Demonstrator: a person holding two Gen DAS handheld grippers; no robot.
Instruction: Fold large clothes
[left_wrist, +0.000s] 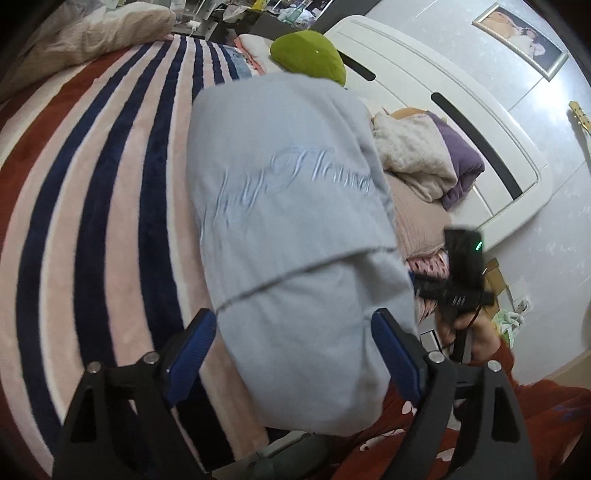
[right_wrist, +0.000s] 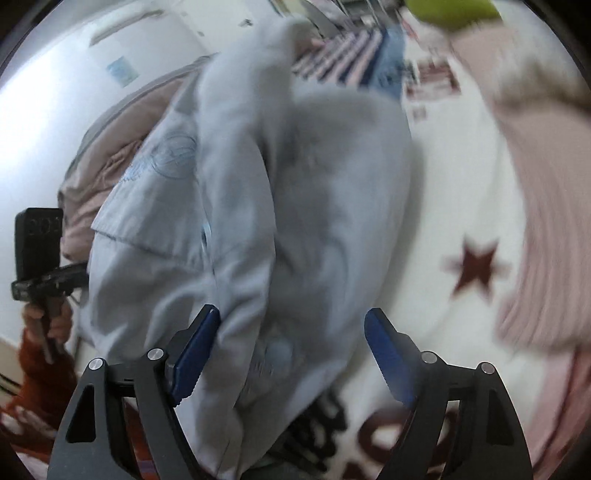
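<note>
A light blue sweatshirt (left_wrist: 288, 206) with script lettering lies folded lengthwise on the striped blanket (left_wrist: 92, 206). My left gripper (left_wrist: 295, 332) hovers at its near end, jaws wide apart, with the cloth lying between the blue pads (left_wrist: 195, 347) and not pinched. In the right wrist view the same sweatshirt (right_wrist: 258, 206) is bunched and blurred. My right gripper (right_wrist: 291, 332) is open over its near edge, with cloth between the fingers but not clamped. Each view shows the other gripper in a hand at the garment's side: the right gripper's body (left_wrist: 458, 280) and the left gripper's body (right_wrist: 40, 251).
A green cushion (left_wrist: 306, 55), a white and purple bundle of cloth (left_wrist: 424, 158) and a pink pillow (left_wrist: 417, 218) lie by the white headboard (left_wrist: 443, 110). A beige duvet (left_wrist: 85, 37) lies at the far left. A person's red patterned sleeve (left_wrist: 517, 413) is close below.
</note>
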